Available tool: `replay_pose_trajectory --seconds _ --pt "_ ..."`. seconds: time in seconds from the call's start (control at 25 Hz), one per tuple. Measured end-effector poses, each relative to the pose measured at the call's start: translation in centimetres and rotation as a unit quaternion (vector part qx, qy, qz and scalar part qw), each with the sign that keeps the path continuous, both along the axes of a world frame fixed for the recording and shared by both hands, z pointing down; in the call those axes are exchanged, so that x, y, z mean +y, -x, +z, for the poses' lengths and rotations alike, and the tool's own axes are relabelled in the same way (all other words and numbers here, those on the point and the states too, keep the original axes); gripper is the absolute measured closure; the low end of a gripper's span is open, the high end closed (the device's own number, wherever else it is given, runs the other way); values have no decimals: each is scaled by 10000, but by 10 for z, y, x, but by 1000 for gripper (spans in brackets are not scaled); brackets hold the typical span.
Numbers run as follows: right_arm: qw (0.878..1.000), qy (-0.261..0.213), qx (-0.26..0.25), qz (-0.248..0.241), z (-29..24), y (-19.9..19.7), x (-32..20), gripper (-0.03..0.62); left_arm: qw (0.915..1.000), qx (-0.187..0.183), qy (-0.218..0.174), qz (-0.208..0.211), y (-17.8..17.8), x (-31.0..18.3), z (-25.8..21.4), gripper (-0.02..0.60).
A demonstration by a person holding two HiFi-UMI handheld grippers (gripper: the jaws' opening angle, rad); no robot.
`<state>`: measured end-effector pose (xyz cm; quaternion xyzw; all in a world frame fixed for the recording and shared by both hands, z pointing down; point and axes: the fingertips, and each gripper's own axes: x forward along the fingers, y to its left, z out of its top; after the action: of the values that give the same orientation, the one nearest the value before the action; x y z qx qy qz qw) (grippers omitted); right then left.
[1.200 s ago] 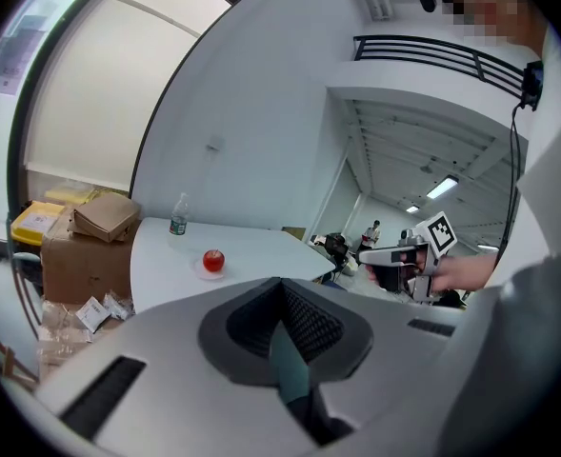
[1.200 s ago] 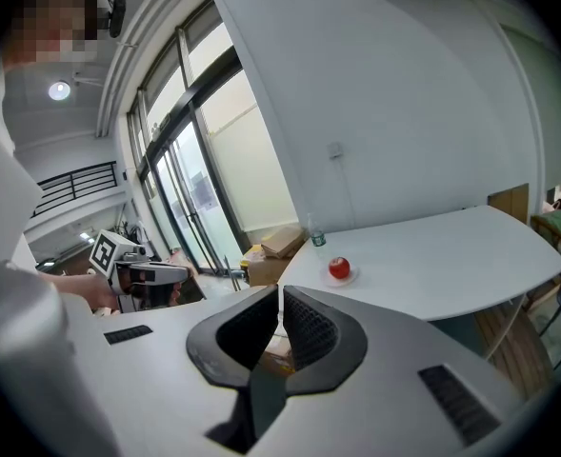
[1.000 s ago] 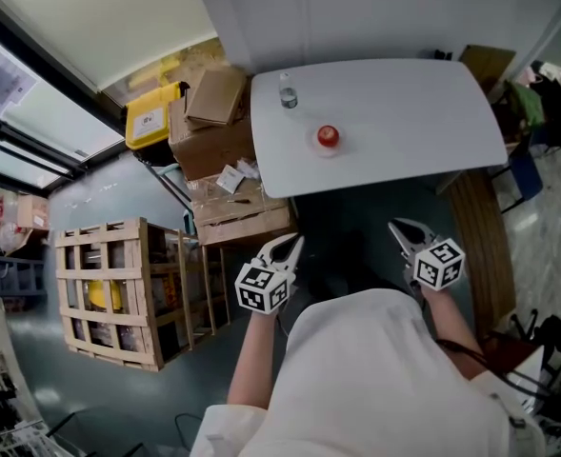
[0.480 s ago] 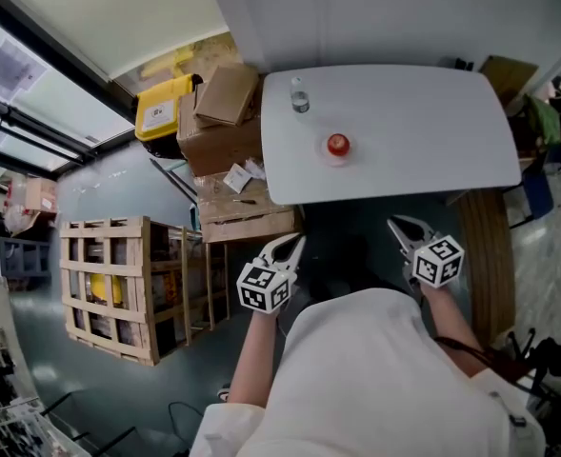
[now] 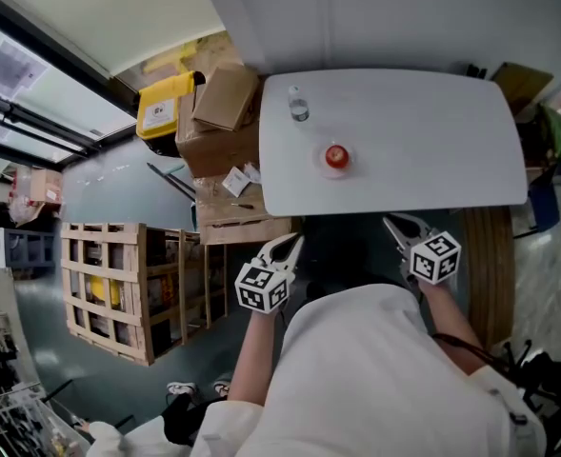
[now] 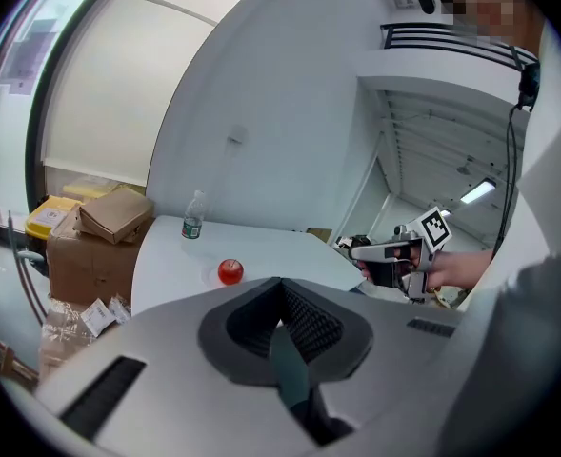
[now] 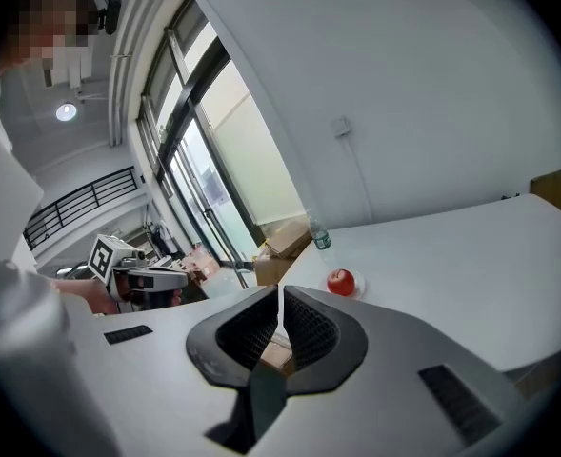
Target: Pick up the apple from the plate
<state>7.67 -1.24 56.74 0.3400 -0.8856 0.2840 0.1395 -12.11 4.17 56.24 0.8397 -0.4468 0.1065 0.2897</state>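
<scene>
The red apple (image 5: 335, 156) sits on its small white plate (image 5: 324, 164) on the white surface (image 5: 423, 141), with a water bottle (image 5: 299, 106) at its eleven o'clock. The left claw (image 5: 290, 246) at the apple's seven o'clock and the right claw (image 5: 394, 225) at its five are both pinched shut and empty.

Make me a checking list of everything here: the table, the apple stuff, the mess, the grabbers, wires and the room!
Surface: white table, mostly bare.
Job's things: red apple on a small plate, untouched.
Clutter: water bottle upright on the table, apart from the apple.
Grippers: left gripper and right gripper both shut, empty, short of the table.
Cables: nothing seen on the table.
Surroundings: cardboard boxes, yellow bin, wooden crate at the left.
</scene>
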Motion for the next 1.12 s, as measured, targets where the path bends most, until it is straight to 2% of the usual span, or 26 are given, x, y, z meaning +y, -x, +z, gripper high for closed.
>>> replay_pose_trajectory --seconds 0.68,1.12 --pt "9973 322 -45 -652 17 -42 -71 554 9989 -166 139 -404 -49 -71 9 580" --pt "9978 478 -59 -456 26 -50 -86 554 9994 -225 142 -206 -56 -97 9 580"
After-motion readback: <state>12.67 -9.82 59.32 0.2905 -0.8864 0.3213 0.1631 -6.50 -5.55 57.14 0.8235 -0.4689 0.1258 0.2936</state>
